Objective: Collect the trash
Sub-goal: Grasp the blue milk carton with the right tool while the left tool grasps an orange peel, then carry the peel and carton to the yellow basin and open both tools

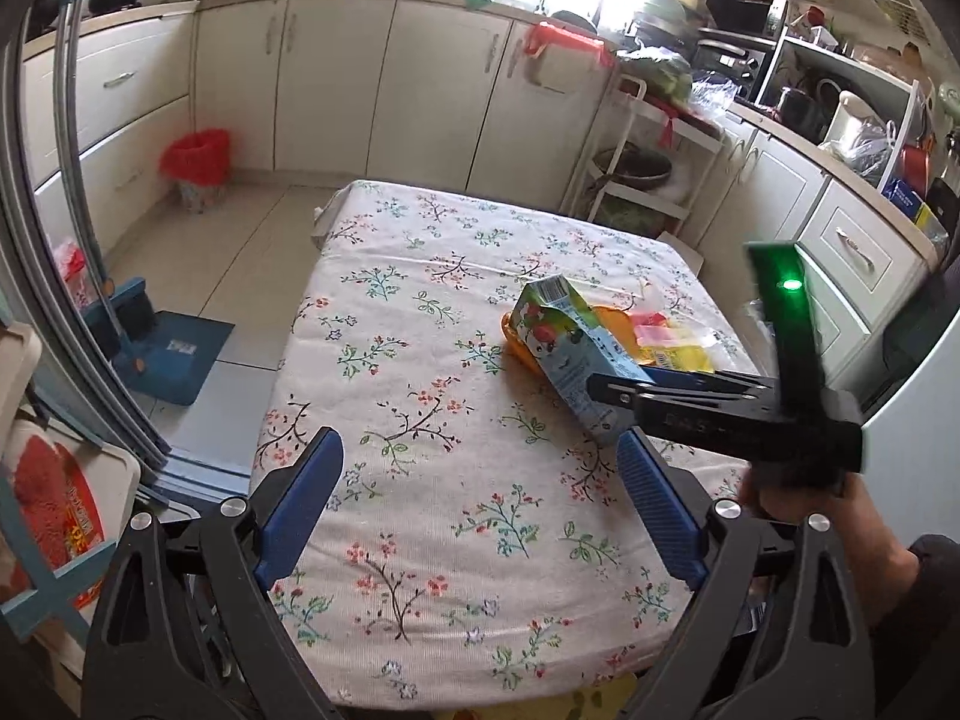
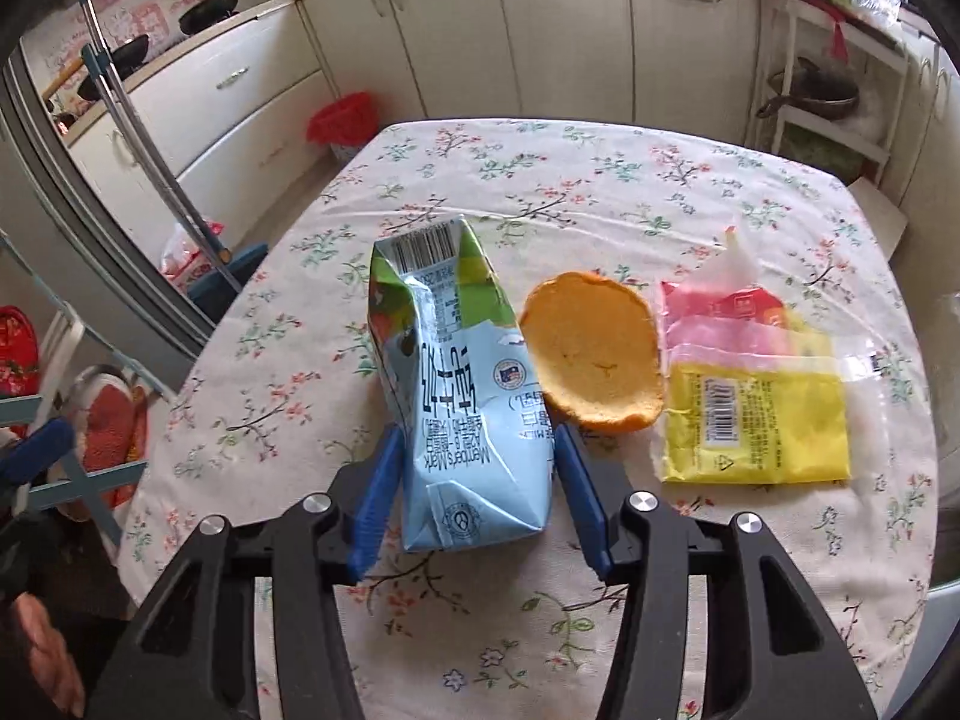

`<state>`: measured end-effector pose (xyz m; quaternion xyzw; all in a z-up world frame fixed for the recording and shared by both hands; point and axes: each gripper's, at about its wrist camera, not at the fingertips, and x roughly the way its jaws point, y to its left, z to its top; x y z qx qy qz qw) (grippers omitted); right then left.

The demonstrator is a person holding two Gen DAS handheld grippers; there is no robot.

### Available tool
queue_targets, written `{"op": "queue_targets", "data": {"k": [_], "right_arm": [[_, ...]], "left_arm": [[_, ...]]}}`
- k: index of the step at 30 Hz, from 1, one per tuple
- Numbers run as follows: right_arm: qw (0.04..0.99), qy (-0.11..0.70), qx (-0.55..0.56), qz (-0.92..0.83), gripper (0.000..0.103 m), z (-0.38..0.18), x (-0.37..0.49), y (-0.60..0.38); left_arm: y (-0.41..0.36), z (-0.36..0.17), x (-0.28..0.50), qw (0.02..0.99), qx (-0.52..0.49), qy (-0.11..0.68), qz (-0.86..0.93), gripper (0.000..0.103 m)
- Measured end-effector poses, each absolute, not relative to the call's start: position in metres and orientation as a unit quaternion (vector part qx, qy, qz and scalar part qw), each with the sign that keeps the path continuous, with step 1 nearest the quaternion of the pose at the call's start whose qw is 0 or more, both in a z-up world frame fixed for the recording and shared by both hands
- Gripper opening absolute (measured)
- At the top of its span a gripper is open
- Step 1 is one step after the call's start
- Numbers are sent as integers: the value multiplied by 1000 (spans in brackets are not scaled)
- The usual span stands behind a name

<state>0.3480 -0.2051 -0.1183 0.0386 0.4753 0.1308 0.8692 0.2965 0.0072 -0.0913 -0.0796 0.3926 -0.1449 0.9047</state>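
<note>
A crumpled blue and green milk carton (image 2: 462, 396) lies on the floral tablecloth (image 2: 600, 192). My right gripper (image 2: 477, 450) is around its near end, blue pads on both sides and touching or nearly touching it. An orange peel (image 2: 591, 360) lies just right of the carton, and a yellow and pink plastic wrapper (image 2: 756, 402) lies further right. In the left wrist view the carton (image 1: 564, 348), peel (image 1: 516, 336) and wrapper (image 1: 666, 336) sit at the table's right. My left gripper (image 1: 480, 456) is open and empty above the table's near part.
A red-lined trash bin (image 1: 197, 169) stands on the floor by the cabinets, also in the right wrist view (image 2: 343, 123). A blue dustpan and brush (image 1: 162, 348) lie on the floor left of the table. A white rack (image 2: 828, 96) stands beyond the table's far right.
</note>
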Motion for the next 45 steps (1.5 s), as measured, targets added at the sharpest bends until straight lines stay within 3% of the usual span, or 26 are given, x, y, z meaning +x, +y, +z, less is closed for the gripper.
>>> {"op": "queue_targets", "data": {"k": [8, 16, 19, 22, 25, 30, 32, 34, 38, 45], "right_arm": [[875, 431, 153, 158, 50, -81, 298, -262], [863, 486, 52, 132, 50, -106, 264, -279], [857, 493, 62, 137, 55, -110, 264, -284], [860, 489, 55, 138, 63, -111, 268, -277], [859, 492, 41, 137, 64, -117, 275, -266], [852, 506, 24, 132, 62, -128, 286, -257], [852, 505, 25, 134, 58, -128, 286, -255], [854, 500, 22, 140, 53, -126, 286, -251], [855, 497, 31, 144, 53, -124, 284, -249], [833, 495, 173, 175, 53, -120, 282, -275]], "left_arm": [[-24, -120, 348, 888, -82, 428, -144, 89], [-58, -147, 398, 882, -77, 443, -139, 88], [-64, -156, 415, 881, -88, 442, -143, 88], [-70, -163, 427, 879, -90, 444, -152, 79], [-76, -170, 434, 873, -94, 449, -162, 60], [-88, -172, 437, 864, -78, 461, -188, 12], [-89, -172, 434, 860, -75, 465, -195, 4], [-88, -170, 430, 859, -74, 465, -201, 4], [-73, -159, 415, 863, -84, 456, -199, 4], [-41, -127, 375, 883, -96, 421, -185, 4]]}}
